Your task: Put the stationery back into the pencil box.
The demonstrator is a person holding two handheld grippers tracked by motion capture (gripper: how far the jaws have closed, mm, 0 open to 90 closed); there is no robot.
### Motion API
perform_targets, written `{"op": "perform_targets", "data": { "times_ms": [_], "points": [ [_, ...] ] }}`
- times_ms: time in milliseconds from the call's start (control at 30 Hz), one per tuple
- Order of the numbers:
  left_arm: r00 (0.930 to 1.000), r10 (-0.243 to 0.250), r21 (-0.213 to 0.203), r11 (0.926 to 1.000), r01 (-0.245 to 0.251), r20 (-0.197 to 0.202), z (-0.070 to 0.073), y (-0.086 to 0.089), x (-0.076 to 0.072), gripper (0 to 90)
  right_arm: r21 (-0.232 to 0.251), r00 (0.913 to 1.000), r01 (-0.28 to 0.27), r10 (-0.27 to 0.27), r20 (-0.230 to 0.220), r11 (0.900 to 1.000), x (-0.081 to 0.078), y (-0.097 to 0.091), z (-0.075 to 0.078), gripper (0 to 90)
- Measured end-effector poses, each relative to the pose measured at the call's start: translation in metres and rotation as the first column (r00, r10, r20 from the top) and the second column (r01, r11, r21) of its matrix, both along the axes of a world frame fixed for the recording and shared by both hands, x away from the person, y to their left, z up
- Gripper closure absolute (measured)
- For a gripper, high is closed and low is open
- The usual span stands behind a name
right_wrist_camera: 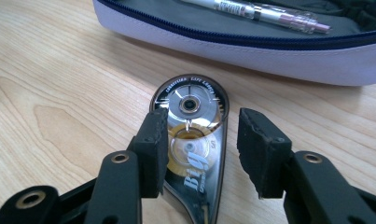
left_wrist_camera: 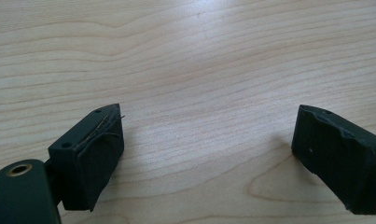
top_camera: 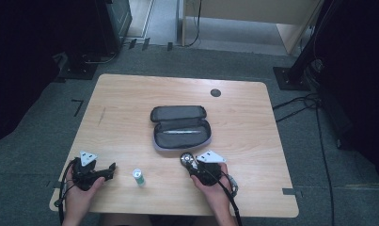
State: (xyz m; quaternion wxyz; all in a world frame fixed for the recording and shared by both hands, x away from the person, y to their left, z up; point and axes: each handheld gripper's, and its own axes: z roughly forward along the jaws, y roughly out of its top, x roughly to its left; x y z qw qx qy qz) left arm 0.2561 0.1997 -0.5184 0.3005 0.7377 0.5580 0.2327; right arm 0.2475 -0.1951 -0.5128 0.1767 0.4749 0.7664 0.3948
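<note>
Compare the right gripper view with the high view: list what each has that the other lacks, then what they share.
Right gripper view's own: the lettering and reels on the tape dispenser, and the gap between it and one pad of the right gripper.
High view's own: the left gripper, open, a small white-and-green tube and a dark disc.
Shared: the table, the open case, the pen in it, the dispenser and the right gripper.

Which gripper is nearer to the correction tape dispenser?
Right. The right gripper has its jaws on either side of the correction tape dispenser, just in front of the open pencil case. The left gripper stands open, empty, at the table's near left, beyond the small green-and-white tube.
</note>
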Motion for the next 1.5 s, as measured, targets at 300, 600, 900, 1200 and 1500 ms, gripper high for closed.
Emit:
{"op": "perform_targets", "data": {
  "times_ms": [300, 600, 900, 1200, 1500],
  "points": [
    [1.0000, 0.000, 0.000, 1.0000, 0.000, 0.000, 0.000, 0.000, 0.000, 9.5, 0.037, 0.9998, -0.013, 0.013, -0.014, 0.9992, -0.001, 0.002, -0.004, 55.7],
    [1.0000, 0.000, 0.000, 1.0000, 0.000, 0.000, 0.000, 0.000, 0.000, 9.5, 0.071, 0.9995, -0.030, 0.031, -0.006, 0.9970, -0.004, -0.001, -0.003, 69.2],
    [1.0000, 0.000, 0.000, 1.0000, 0.000, 0.000, 0.000, 0.000, 0.000, 9.5, 0.055, 0.9999, -0.013, 0.012, 0.008, 0.9984, -0.008, -0.001, -0.001, 66.8],
    [1.0000, 0.000, 0.000, 1.0000, 0.000, 0.000, 0.000, 0.000, 0.000, 9.5, 0.136, 0.9958, -0.081, 0.074, 0.053, 0.9875, -0.020, 0.021, 0.018, 55.4],
    [1.0000, 0.000, -0.001, 1.0000, 0.000, 0.000, 0.000, 0.000, 0.000, 9.5, 0.182, 0.9826, -0.182, 0.172, 0.071, 0.9662, -0.029, 0.048, 0.023, 52.7]
  ]
}}
